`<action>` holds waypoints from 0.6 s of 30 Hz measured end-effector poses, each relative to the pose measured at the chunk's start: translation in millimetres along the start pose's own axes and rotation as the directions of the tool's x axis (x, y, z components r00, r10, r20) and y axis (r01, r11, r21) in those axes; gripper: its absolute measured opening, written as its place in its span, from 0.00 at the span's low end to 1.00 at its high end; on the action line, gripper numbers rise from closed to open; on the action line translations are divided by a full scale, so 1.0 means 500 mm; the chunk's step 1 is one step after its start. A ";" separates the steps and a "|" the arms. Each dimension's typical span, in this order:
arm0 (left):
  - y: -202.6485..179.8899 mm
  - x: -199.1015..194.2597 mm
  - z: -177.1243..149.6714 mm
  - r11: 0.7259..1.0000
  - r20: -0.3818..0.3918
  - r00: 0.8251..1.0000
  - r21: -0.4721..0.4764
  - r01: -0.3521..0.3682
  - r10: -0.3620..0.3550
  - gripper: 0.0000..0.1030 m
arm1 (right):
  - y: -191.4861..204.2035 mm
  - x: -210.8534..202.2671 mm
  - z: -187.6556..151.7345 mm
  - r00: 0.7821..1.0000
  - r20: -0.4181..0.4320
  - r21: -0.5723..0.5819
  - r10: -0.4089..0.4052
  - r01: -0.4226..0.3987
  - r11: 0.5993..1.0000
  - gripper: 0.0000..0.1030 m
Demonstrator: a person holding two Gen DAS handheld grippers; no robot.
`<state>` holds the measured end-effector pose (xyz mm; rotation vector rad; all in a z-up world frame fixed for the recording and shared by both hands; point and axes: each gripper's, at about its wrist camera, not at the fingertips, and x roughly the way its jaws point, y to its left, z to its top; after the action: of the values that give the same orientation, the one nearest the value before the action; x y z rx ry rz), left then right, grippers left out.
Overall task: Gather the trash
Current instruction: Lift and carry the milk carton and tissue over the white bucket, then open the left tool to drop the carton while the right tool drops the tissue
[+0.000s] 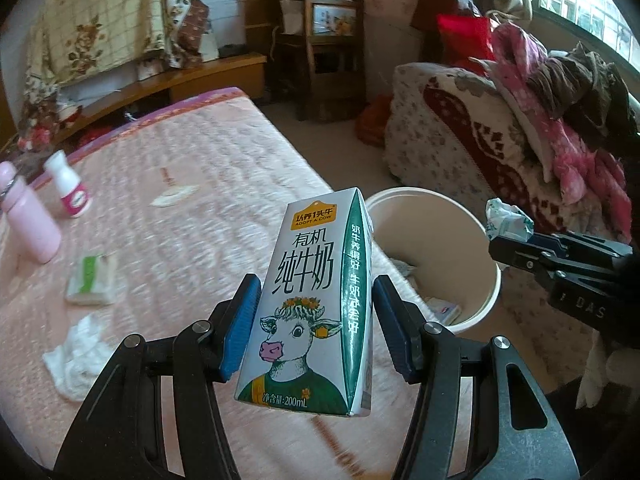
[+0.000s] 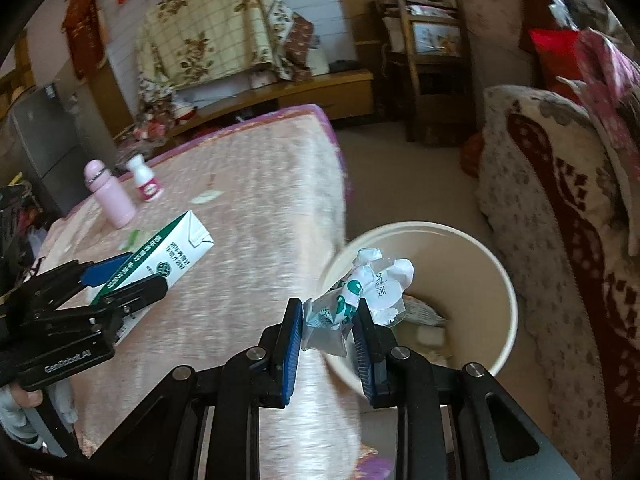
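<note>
Cream bucket holds paper scraps; left gripper clamps milk carton, right gripper clamps wrapper.

Milk carton: smooth printed paperboard, slight sheen. Wrapper: crinkled glossy plastic film. Bucket: smooth matt plastic. Bed cover: quilted cloth. Left hand-held gripper: matt black plastic, blue rubbery pads.

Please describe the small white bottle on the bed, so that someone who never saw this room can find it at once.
Look at the pink quilted bed, at its far corner near the low wooden cabinet. Two upright containers stand there close together: a taller all-pink flask and, beside it, the small white bottle. Only the bottle is white with a pink label and a white cap.
</note>
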<state>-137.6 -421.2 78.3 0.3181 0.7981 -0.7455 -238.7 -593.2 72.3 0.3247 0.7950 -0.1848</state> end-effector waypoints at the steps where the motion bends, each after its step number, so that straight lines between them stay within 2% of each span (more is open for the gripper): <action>1: -0.008 0.008 0.004 1.000 -0.003 1.000 0.002 0.005 -0.005 0.55 | -0.013 0.002 0.001 1.000 -0.002 0.010 -0.005 0.005 1.000 0.23; 8: -0.056 0.065 0.036 1.000 -0.021 0.999 0.014 0.026 -0.026 0.55 | -0.089 0.034 0.012 1.000 -0.014 0.079 -0.028 0.029 0.996 0.23; 18: -0.094 0.136 0.064 0.998 -0.045 0.997 0.014 0.060 -0.060 0.55 | -0.154 0.075 0.006 0.999 -0.041 0.164 -0.019 0.026 0.986 0.23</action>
<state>-122.4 -503.9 49.6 0.3263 0.8477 -0.8031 -232.6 -667.5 30.6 0.4766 0.8240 -0.2670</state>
